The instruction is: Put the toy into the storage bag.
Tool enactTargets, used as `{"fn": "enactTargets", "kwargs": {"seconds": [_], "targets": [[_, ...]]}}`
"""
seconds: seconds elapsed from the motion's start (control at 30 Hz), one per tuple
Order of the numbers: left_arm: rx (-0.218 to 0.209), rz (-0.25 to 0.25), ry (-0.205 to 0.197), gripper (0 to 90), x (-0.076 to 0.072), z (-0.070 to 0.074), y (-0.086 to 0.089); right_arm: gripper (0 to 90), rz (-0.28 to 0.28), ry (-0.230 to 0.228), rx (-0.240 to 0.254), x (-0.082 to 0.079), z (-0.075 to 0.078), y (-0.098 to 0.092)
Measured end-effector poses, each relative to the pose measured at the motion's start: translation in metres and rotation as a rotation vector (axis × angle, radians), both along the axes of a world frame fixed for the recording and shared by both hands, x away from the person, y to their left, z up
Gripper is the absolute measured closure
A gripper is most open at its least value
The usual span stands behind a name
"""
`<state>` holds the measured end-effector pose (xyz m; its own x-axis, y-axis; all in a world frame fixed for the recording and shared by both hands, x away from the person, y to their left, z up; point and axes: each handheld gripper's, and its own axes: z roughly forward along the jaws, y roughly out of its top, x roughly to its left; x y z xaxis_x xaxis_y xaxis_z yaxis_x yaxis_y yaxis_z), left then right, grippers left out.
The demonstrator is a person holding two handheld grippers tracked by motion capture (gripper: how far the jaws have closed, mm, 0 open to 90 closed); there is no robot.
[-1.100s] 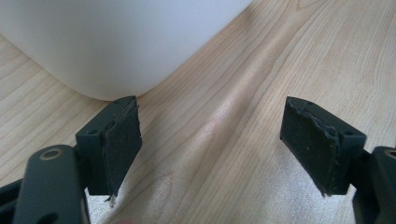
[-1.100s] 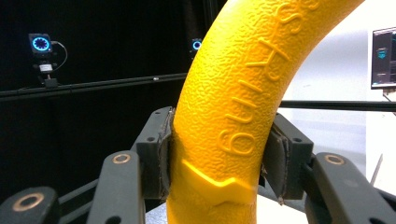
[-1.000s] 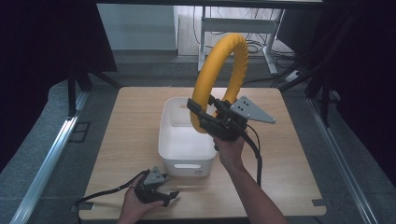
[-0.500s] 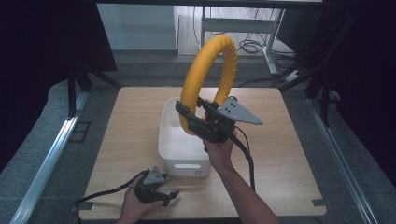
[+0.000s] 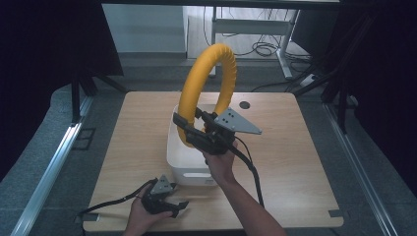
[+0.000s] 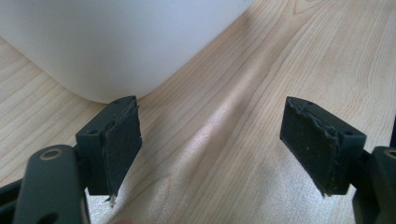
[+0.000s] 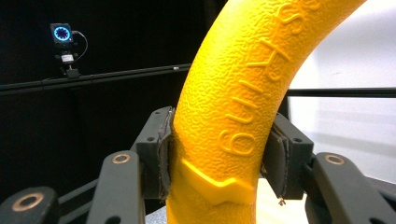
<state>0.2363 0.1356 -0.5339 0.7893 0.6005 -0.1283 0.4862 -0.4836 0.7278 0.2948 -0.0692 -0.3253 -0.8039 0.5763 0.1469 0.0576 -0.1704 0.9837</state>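
A big yellow foam ring stands upright in the air above the white bin in the middle of the table. My right gripper is shut on the ring's lower part; in the right gripper view both pads press into the textured yellow ring, which bears raised lettering. My left gripper rests on the table near the front edge, just in front of the bin, held by a hand. Its pads stand wide apart over bare wood, with the bin's rounded white corner just beyond them.
The wooden table has a small round hole at the back right. A cable trails left from the left gripper. Dark curtains, metal floor rails and a desk frame with cables stand around the table.
The right gripper has carried the yellow ring to the left and slightly down, so it now hangs over the bin. The left gripper has stayed put.
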Motion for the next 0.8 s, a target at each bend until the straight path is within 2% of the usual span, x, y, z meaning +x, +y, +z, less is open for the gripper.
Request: {"fn": "enactTargets", "kwargs": {"seconds": [0.33, 0.8], "targets": [[0.001, -0.002, -0.003, 20.7, 0.000, -0.001, 0.000, 48.5, -0.001, 0.006, -0.013, -0.001, -0.007, 0.006], [0.004, -0.006, 0.000, 20.7, 0.000, -0.002, -0.001, 48.4, 0.005, 0.047, -0.025, 0.000, -0.028, 0.017]]}}
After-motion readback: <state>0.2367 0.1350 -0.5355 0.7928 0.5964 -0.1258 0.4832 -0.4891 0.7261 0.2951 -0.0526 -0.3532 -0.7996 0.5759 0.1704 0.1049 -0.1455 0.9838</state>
